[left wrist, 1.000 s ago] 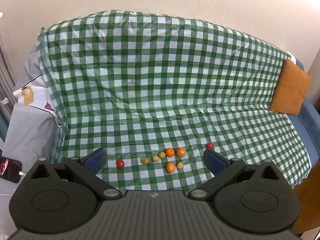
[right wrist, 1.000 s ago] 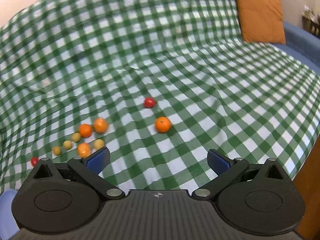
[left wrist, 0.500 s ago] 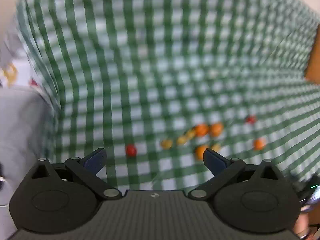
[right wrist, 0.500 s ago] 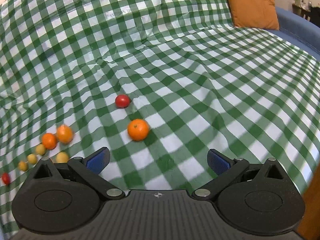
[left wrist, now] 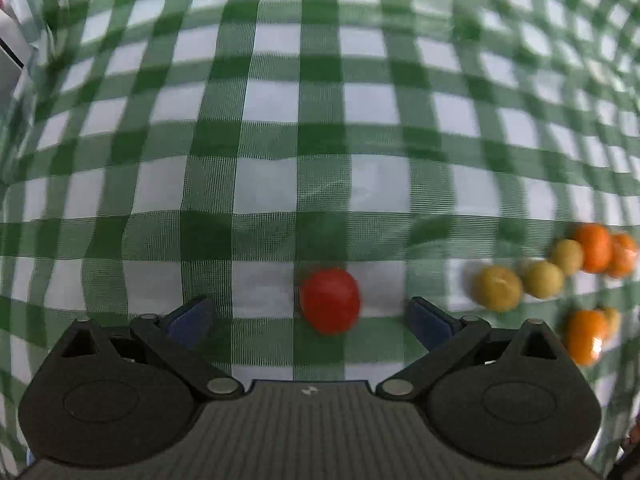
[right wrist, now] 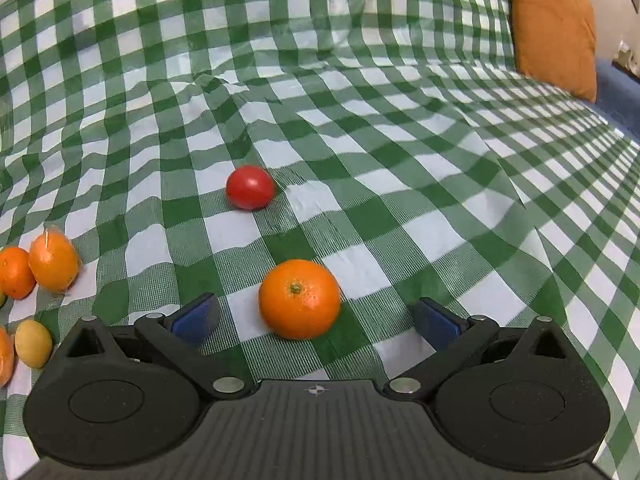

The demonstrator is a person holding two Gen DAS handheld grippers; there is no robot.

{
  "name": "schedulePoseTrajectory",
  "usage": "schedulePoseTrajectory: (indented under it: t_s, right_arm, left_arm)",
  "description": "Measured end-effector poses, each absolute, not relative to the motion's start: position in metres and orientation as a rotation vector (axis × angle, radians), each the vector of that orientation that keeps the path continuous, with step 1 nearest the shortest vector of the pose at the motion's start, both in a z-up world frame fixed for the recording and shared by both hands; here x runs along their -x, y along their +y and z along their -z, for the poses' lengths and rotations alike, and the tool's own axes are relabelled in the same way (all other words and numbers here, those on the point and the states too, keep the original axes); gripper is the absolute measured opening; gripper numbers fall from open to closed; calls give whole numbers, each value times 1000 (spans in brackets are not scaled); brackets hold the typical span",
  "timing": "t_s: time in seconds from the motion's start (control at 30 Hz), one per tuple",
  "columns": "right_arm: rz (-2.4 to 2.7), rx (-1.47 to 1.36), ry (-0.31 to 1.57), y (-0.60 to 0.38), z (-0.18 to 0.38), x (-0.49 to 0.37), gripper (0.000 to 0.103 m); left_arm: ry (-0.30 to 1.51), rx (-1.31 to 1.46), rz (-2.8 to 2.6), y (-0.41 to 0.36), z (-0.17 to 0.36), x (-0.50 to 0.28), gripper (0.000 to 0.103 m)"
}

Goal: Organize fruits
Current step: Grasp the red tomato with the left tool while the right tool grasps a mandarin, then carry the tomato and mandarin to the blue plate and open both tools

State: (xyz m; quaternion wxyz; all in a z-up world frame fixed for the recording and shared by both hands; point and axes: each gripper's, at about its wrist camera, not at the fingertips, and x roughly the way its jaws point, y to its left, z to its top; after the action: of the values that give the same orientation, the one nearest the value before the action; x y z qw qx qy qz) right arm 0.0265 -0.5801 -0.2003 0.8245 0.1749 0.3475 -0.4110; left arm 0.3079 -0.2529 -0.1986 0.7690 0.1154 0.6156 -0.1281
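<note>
In the left wrist view a small red tomato [left wrist: 330, 300] lies on the green checked cloth [left wrist: 280, 128], between the blue pads of my open left gripper [left wrist: 310, 320]. To its right sit yellow fruits [left wrist: 498, 288] and oranges [left wrist: 594, 248]. In the right wrist view an orange [right wrist: 299, 299] rests between the pads of my open right gripper [right wrist: 316, 322], untouched by either pad. A second red tomato [right wrist: 250, 187] lies just beyond it. Two more oranges [right wrist: 52, 262] and a yellow fruit [right wrist: 33, 343] sit at the left edge.
The checked cloth [right wrist: 400, 120] drapes over a sofa, wrinkled in places. An orange-brown cushion [right wrist: 552, 28] leans at the far right, with blue sofa fabric [right wrist: 616, 84] below it. A grey-white object [left wrist: 10, 52] shows at the left wrist view's left edge.
Both grippers have moved down and forward toward the cloth. The left one now frames the lone red tomato; the right one now frames the separate orange. Both stay open.
</note>
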Motion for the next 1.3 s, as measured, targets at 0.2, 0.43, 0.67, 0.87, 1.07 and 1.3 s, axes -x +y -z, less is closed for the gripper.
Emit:
schedulePoseTrajectory:
  t_s: [0.2, 0.43, 0.67, 0.87, 1.07, 1.3]
  right_arm:
    - [883, -386, 748, -580, 199, -23, 93]
    - [858, -383, 716, -568, 188, -19, 38]
    - [816, -405, 636, -534, 143, 8, 38]
    - [688, -406, 590, -467, 91, 40, 38]
    - [498, -383, 597, -381, 43, 67, 38]
    - [277, -343, 630, -276, 7, 91, 38]
  left_arm:
    - [1271, -348, 300, -266, 195, -299, 89]
    - [1229, -306, 304, -263, 173, -287, 31]
    - [1113, -273, 392, -246, 118, -243, 31]
    - [1046, -260, 480, -214, 55, -165, 31]
    - [1016, -275, 491, -158, 13, -71, 31]
    - [1004, -248, 397, -81, -6, -4, 31]
